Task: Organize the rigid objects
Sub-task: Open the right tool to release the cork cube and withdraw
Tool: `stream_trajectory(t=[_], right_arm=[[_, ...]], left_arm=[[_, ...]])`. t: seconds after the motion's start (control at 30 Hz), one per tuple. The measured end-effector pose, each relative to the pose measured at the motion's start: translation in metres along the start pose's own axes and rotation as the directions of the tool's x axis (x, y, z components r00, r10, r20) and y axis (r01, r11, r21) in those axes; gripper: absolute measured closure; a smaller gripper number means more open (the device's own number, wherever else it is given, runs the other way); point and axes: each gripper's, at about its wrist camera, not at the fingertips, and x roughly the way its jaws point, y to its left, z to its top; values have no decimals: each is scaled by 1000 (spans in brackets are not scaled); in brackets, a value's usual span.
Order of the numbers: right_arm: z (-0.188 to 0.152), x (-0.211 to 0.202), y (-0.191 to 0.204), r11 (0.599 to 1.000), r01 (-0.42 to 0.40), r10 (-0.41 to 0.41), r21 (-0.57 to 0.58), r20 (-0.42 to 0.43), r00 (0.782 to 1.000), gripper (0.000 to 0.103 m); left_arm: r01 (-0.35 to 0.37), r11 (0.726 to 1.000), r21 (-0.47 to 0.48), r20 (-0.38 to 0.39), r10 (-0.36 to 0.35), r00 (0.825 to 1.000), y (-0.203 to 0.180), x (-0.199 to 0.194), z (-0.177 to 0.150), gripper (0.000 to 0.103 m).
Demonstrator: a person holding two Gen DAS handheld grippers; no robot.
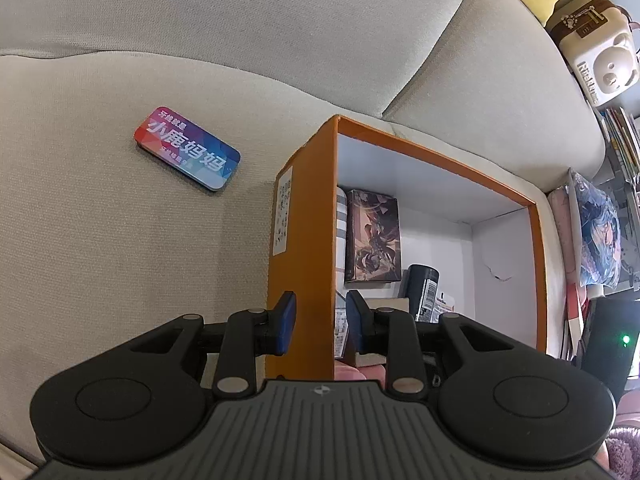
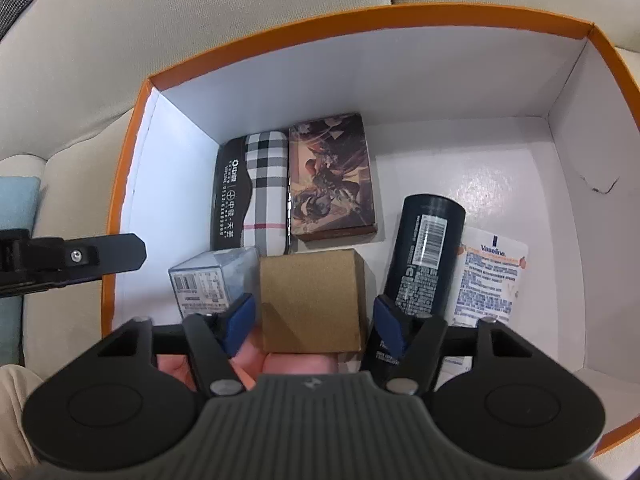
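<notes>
Six things lay in the orange cardboard box (image 2: pixel 120 184); the colourful flat tin (image 1: pixel 187 154) waited on the beige sofa (image 1: pixel 100 260). The right gripper (image 2: pixel 314 322) was spread around the brown cardboard cube (image 2: pixel 312 300); the left gripper (image 1: pixel 320 322) pinched the box wall.

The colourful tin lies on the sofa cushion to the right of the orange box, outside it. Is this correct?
Not quite: in the left wrist view the colourful tin lies to the left of the orange box, not the right. It is indeed on the sofa cushion and outside the box.
</notes>
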Motion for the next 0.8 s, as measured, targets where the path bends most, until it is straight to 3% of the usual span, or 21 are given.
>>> stream_trajectory(t=[0.07, 0.27, 0.43, 0.67, 0.8], right_arm=[[-1, 2, -1, 1000, 6, -6, 15, -5, 1000, 59], [-3, -3, -4, 999, 10, -10, 32, 19, 1000, 59], [-10, -32, 6, 1000, 22, -20, -10, 118, 993, 59], [-38, -86, 35, 997, -1, 24, -73, 323, 946, 59], [-61, -104, 53, 994, 3, 39, -111, 370, 928, 59]], left_arm=[[-1, 1000, 1, -2, 1, 1000, -1, 0, -1, 69], [-15, 1000, 20, 5, 15, 1000, -4, -6, -4, 69], [-38, 997, 61, 42, 36, 998, -7, -24, -11, 69], [-85, 988, 125, 117, 71, 991, -12, -53, -33, 71], [-83, 984, 160, 130, 63, 989, -6, -64, -49, 71]])
